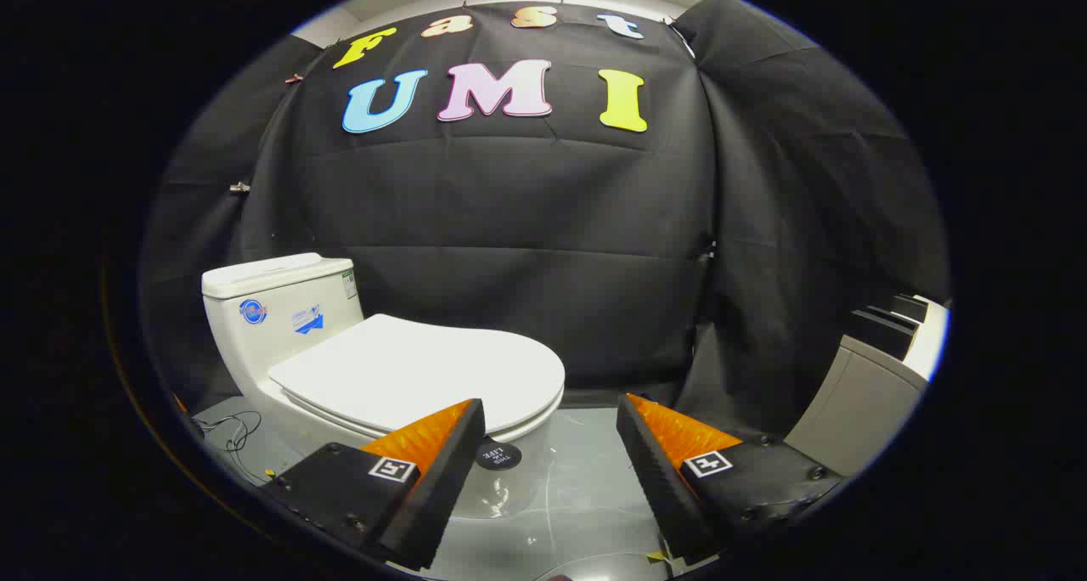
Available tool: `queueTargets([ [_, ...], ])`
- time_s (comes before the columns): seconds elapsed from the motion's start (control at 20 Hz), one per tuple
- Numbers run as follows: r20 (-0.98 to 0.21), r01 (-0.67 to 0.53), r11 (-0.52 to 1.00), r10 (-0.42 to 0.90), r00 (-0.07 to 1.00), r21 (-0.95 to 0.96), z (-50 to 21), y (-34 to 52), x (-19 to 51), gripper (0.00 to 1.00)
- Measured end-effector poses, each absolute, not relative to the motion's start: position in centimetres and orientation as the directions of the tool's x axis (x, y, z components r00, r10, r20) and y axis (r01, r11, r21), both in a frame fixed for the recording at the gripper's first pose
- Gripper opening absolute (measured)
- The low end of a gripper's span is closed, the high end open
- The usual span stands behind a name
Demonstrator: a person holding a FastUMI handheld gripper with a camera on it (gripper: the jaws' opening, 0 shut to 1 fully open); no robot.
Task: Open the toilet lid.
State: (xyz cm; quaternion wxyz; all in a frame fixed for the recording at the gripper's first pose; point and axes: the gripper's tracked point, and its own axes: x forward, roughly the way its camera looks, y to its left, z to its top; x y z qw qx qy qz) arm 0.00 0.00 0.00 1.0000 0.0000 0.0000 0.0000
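Gripper view puts your gripper [550, 411] low over a glossy grey floor [586, 496], its two fingers spread wide apart with nothing held between them. Ahead and to the left of the fingers stands the white ceramic toilet [280, 343], its smooth white oval lid [425, 369] lying flat and closed on the seat. The near rounded edge of that lid sits just beyond your left fingertip [463, 424], which overlaps the rim from this angle; whether it touches the lid you cannot tell. The right finger [645, 432] is well clear of the toilet, over bare floor.

Behind the lid, on the far left, rises the boxy white cistern [280, 296] with small blue stickers on its front. A small round black label [498, 455] shows on the front of the bowl, just below the lid's edge and between your fingers. To the near left of the toilet, a thin dark cable [229, 432] lies looped on the floor. On the far right stands a grey cabinet-like unit [858, 403] against the draped black cloth wall [526, 224]. Between your fingers and the lid's front edge nothing stands in the way.
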Motion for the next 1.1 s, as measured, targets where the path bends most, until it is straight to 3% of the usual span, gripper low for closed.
queueTargets([
  [1.1, -0.008, 0.003, 1.0, -0.003, 1.0, -0.001, -0.18, -0.06, 0.0, 0.98],
])
